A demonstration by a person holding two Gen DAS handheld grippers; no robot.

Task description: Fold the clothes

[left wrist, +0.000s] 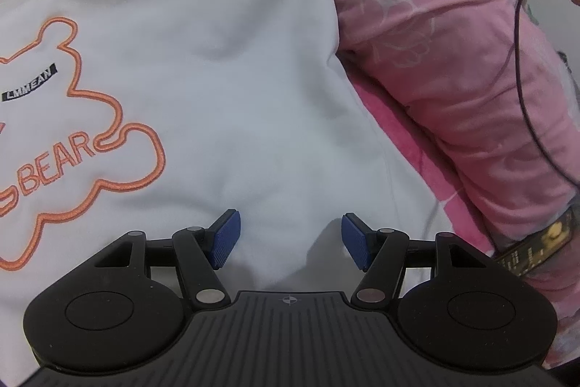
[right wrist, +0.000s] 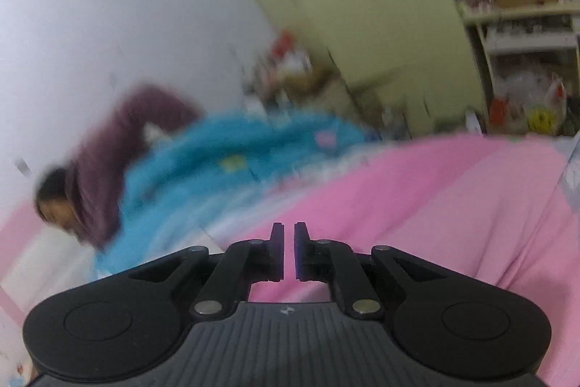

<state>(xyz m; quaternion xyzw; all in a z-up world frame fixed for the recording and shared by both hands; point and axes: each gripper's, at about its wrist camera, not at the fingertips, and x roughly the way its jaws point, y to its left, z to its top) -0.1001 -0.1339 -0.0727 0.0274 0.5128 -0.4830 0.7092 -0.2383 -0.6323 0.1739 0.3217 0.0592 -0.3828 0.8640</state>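
The white sweatshirt (left wrist: pixel 217 60), spread on the bed beside a pink quilt (left wrist: pixel 453 60), is judged soft, limp and best pinched at a hem or edge by the spread left gripper (left wrist: pixel 290 238); the right gripper (right wrist: pixel 289 251) is nearly closed, empty.

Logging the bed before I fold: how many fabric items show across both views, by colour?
White: 1, sweatshirt
Pink: 1, quilt
Blue: 1, blanket
Purple: 1, a person's sleeve
Total: 4
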